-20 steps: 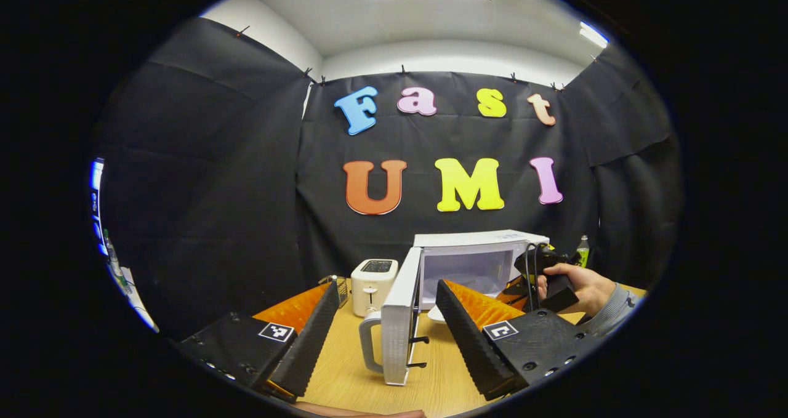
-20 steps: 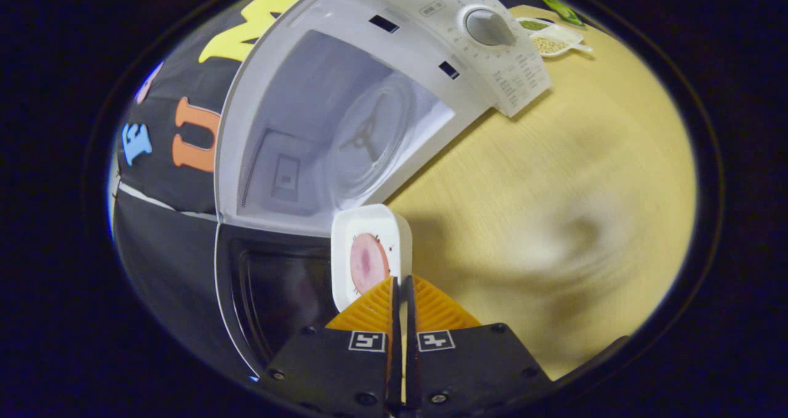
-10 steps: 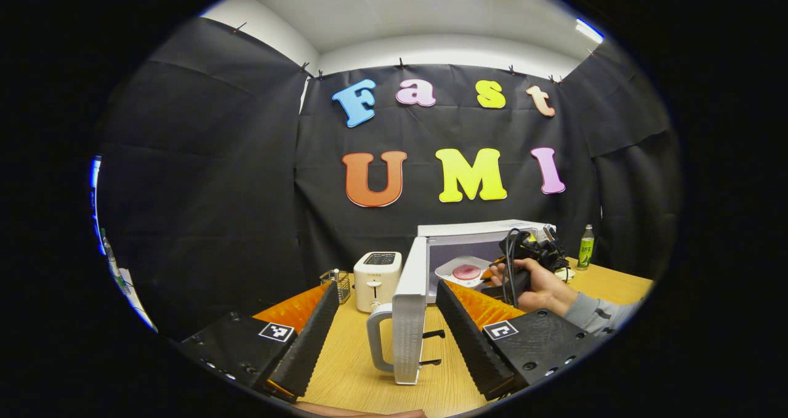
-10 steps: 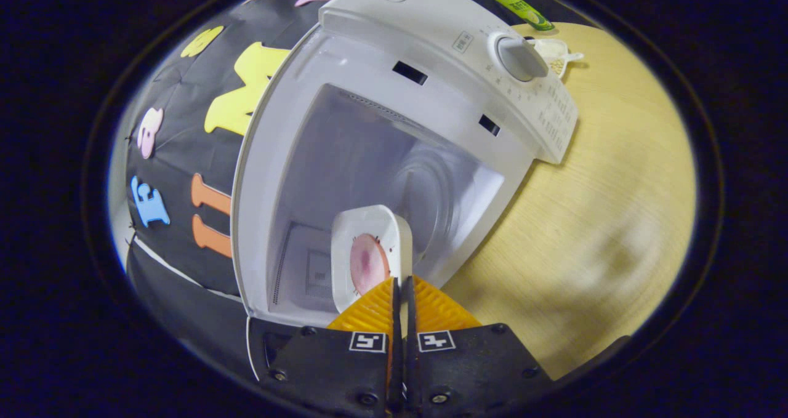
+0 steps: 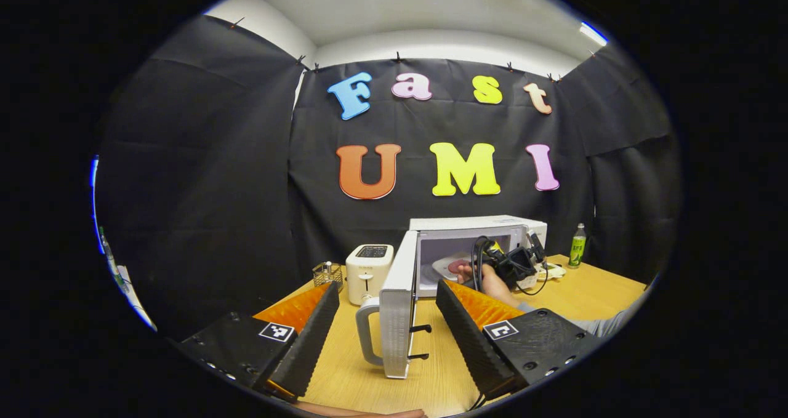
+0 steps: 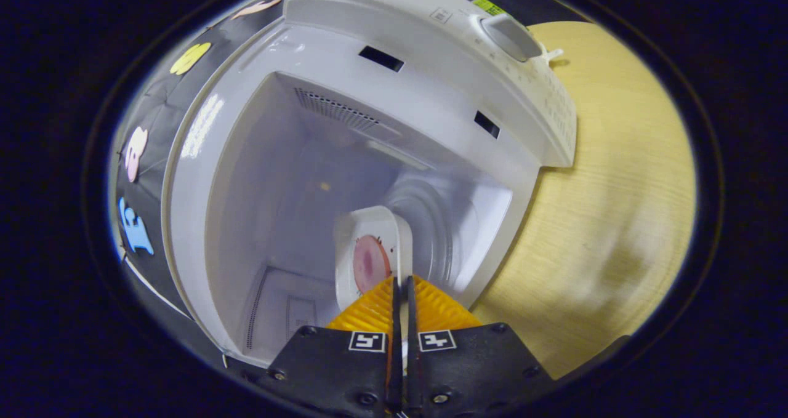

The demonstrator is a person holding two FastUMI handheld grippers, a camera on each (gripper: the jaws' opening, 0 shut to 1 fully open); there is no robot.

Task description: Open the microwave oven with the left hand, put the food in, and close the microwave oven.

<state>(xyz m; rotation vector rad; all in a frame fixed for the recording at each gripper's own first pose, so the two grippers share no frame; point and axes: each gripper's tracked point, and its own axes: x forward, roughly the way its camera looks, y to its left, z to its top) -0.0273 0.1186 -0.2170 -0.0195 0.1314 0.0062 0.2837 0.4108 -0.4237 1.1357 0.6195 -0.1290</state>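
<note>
The white microwave (image 5: 474, 236) stands at the back of the wooden table, its door (image 5: 396, 319) swung wide open toward me. My left gripper (image 5: 388, 290) is open, a finger on either side of the door's edge and handle, touching neither. My right gripper (image 6: 401, 281) is shut on the rim of a small white plate (image 6: 372, 245) carrying a pink slice of food (image 6: 367, 263). The plate hangs tilted inside the microwave cavity (image 6: 320, 178), over the glass turntable (image 6: 434, 233). In the left gripper view a hand holds that right gripper (image 5: 492, 264) at the oven's mouth.
A white toaster (image 5: 368, 273) and a small wire basket (image 5: 327, 274) stand left of the microwave. A green-labelled bottle (image 5: 577, 245) stands to its right. The control panel with its dial (image 6: 511, 30) borders the cavity. Bare tabletop (image 6: 615, 190) lies beside the oven.
The right gripper has carried the plate forward from in front of the oven into the cavity. The left gripper has kept its place by the open door.
</note>
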